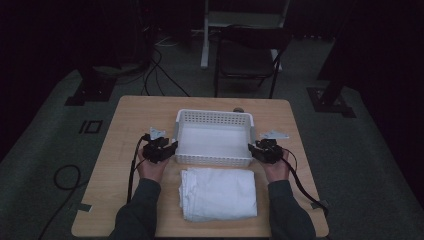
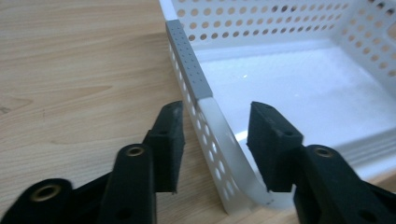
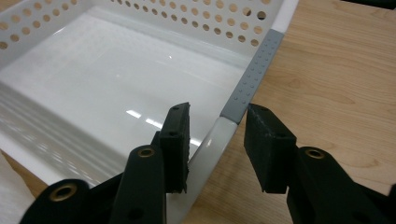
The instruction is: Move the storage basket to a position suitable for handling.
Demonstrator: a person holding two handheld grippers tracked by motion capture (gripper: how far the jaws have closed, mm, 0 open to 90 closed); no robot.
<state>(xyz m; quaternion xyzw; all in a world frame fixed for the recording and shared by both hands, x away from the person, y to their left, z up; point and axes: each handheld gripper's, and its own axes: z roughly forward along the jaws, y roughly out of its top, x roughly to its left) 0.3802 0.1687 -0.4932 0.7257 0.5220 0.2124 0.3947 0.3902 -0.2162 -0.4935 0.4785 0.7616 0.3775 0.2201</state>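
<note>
Both tools are at the white perforated plastic basket [image 1: 213, 138] now, one on each short end, near the front corners. The left tool [image 2: 215, 142] straddles the rim: one jaw outside over the wooden worktop [image 2: 70, 79], one inside, a clear gap on either side, nothing gripped yet. The right tool [image 3: 217, 147] mirrors it, jaws parted around the opposite rim just below the grey dotted grip strip [image 3: 254, 77]. The basket's long axis runs across between the two hands, so each tool is equally close to its own end. The basket is empty, glossy-floored, with hole-punched walls. A folded white towel [image 1: 218, 193] lies just in front of it.
</note>
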